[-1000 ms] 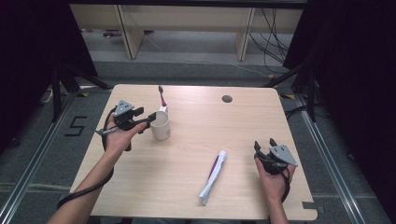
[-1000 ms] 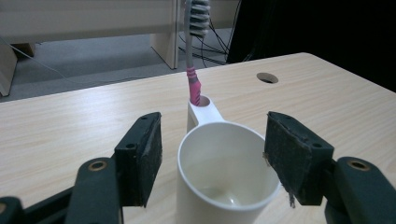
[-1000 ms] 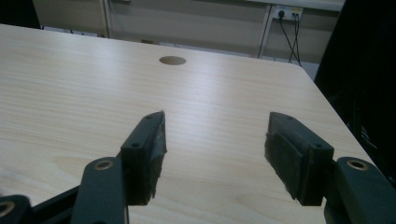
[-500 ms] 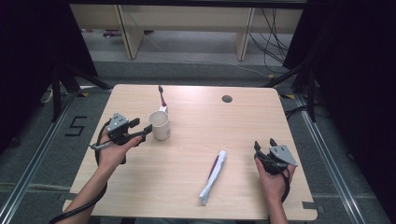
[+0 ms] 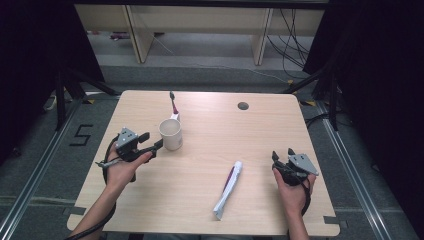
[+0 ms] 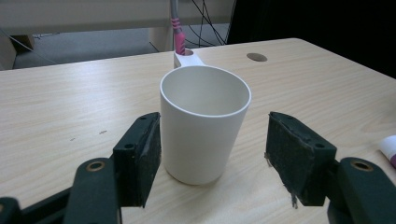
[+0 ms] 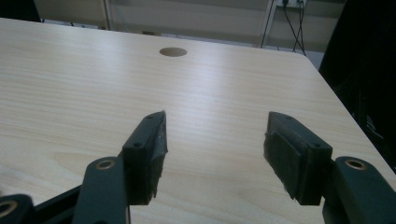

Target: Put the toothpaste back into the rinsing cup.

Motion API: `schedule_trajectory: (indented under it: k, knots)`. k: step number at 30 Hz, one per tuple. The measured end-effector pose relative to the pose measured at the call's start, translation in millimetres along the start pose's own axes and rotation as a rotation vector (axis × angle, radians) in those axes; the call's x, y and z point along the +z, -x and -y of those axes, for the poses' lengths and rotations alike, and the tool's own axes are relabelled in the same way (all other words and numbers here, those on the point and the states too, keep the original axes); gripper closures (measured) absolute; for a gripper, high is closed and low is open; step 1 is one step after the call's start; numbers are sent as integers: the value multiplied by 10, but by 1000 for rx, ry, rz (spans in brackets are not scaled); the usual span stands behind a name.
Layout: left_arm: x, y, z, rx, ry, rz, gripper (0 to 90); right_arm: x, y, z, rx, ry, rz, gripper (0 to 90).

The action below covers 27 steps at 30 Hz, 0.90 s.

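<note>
now my left gripper (image 6: 212,140) has its jaws spread either side of the white cup (image 6: 204,122), one pad touching. my right gripper (image 7: 215,154) sits apart too, holding nothing.

White cup (image 6: 204,123) stands between the spread jaws.

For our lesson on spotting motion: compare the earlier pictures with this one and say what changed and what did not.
The left gripper moved toward the person and lower, its open jaws now flanking the white plastic cup without gripping. Unchanged: the cup, the pink-and-white toothbrush, the white toothpaste tube and the open right gripper.
</note>
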<state>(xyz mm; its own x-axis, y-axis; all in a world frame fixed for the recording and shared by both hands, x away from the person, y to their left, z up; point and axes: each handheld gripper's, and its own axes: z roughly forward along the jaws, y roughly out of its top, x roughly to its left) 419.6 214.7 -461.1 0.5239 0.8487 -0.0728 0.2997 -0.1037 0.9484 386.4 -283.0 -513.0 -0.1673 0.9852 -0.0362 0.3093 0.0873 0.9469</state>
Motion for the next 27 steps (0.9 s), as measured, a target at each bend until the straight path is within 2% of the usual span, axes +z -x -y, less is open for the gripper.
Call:
schedule_trajectory:
  k: [1,5,6,7,9,12,13,15,16,17,18,19,20,21,22,23,24,25,26,27]
  knots:
    - [-8,10,27,-4,-4,-4,354,2,8,7,-12,15,4,396]
    - [-13,-9,78,-1,-10,1,353,-11,6,9,-19,5,-9,394]
    - [-11,-11,86,-3,-7,2,354,-28,-28,11,26,-10,-21,394]
    - [-17,-16,92,-2,-8,4,354,-27,-10,7,-9,-11,-22,394]
    - [-32,-14,97,-1,-10,7,353,-28,-5,10,-26,-14,-26,397]
    - [-49,-8,114,0,-1,7,353,-23,-23,9,-8,-13,-51,398]
    - [-62,-2,131,-9,-2,10,353,-39,-40,1,-3,-33,-44,398]
    - [-92,-4,155,-3,-18,5,354,-61,-91,-38,15,-61,-63,403]
    - [-97,-4,167,1,-21,6,353,-61,-90,-61,-5,-72,-75,417]
    - [-105,2,199,4,-27,10,353,-69,-146,-97,29,-102,-75,434]
    - [-103,9,215,2,-31,10,353,-69,-133,-123,4,-114,-95,434]
    - [-103,9,215,2,-31,10,352,-80,-152,-150,14,-146,-102,433]
    - [-103,25,236,-21,-34,17,352,-80,-152,-150,14,-146,-102,433]
    - [-100,27,251,-6,-44,14,352,-70,-176,-196,32,-211,-126,434]
    - [-100,27,251,-6,-44,14,352,-70,-176,-196,32,-211,-126,434]
    - [-93,46,265,-17,-50,16,352,-58,-207,-238,56,-305,-144,433]
    - [-93,46,265,-17,-50,16,352,-58,-207,-238,56,-305,-144,433]
    - [-89,54,266,-14,-50,20,352,-65,-215,-259,58,-336,-147,433]
    - [-88,58,266,-13,-51,21,352,-53,-249,-304,75,-432,-172,433]
    - [-83,79,270,-24,-56,22,351,-45,-269,-331,90,-474,-170,434]
